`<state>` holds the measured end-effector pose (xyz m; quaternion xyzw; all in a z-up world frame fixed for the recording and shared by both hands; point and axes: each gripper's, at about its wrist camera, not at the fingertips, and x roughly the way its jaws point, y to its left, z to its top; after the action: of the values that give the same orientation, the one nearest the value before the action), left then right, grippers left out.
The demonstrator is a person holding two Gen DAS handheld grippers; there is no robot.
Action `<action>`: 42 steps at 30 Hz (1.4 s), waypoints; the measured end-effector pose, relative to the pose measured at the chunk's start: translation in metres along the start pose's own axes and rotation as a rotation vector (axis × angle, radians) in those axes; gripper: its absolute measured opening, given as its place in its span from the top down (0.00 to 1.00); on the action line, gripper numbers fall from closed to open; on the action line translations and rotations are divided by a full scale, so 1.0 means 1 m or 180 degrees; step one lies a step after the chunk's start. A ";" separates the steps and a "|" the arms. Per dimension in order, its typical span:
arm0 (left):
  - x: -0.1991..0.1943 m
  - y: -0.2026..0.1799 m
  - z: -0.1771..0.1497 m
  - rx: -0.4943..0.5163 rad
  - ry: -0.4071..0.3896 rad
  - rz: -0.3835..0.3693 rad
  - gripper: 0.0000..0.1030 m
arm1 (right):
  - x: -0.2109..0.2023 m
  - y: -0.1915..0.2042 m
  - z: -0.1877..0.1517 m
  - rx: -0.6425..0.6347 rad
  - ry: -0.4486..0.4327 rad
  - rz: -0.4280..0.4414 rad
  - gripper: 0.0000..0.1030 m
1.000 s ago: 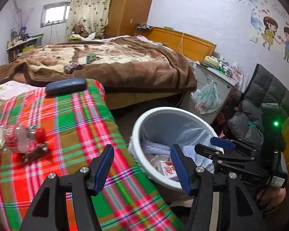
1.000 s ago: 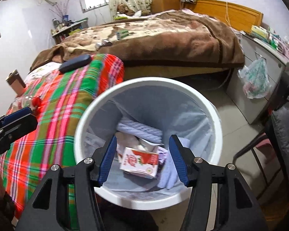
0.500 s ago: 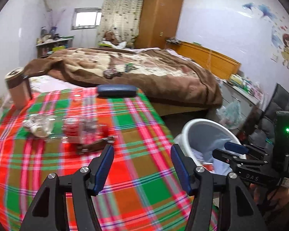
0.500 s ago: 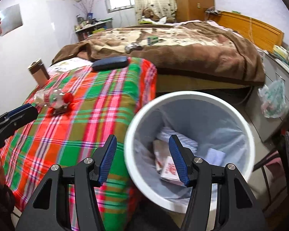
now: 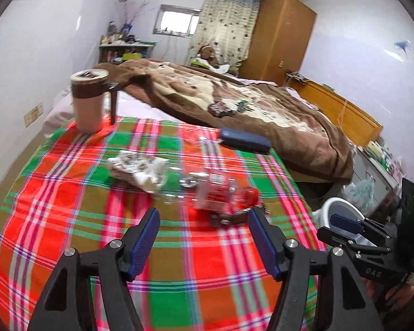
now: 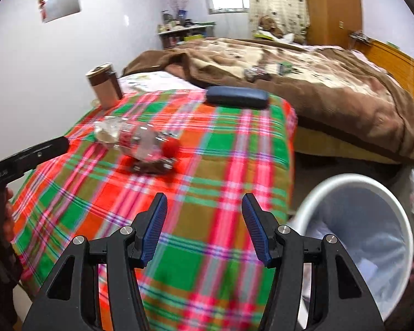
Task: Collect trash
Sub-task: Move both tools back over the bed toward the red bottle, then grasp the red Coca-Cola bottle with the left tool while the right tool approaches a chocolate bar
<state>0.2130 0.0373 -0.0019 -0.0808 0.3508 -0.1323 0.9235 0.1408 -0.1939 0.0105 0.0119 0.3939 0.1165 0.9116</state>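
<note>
A clear plastic bottle with a red label and red cap (image 5: 220, 193) lies on its side on the plaid tablecloth (image 5: 69, 207), also in the right wrist view (image 6: 136, 138). A crumpled wrapper (image 5: 138, 167) lies to its left. A dark flat piece (image 5: 229, 216) lies under the bottle's cap end. My left gripper (image 5: 204, 237) is open and empty, just short of the bottle. My right gripper (image 6: 204, 226) is open and empty over the table's near edge; it also shows in the left wrist view (image 5: 345, 227). The white bin (image 6: 358, 237) stands on the floor at the right.
A brown lidded cup (image 5: 88, 102) stands at the table's far left corner. A dark blue case (image 5: 245, 140) lies at the far edge. Behind is a bed with a brown blanket (image 5: 262, 104). A wooden wardrobe (image 5: 278, 35) stands at the back.
Both grippers have swung left from over the bin to the table. The bottle and wrapper now lie ahead of the left gripper. Both stay open.
</note>
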 end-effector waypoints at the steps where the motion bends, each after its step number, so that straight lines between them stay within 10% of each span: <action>1: 0.001 0.006 0.001 -0.0018 -0.0002 0.0048 0.36 | 0.005 0.006 0.004 -0.0068 0.0015 0.0032 0.44; 25: 0.075 0.086 0.041 -0.0265 0.0272 0.0285 0.36 | 0.085 0.042 0.065 -0.0445 0.0157 0.0636 0.44; 42: 0.076 0.102 0.042 -0.0343 0.0262 0.0312 0.36 | 0.076 0.063 0.033 -0.0482 0.0712 0.1071 0.42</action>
<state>0.3142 0.1135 -0.0430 -0.1076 0.3987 -0.0712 0.9080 0.2022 -0.1130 -0.0140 -0.0041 0.4752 0.2968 0.8283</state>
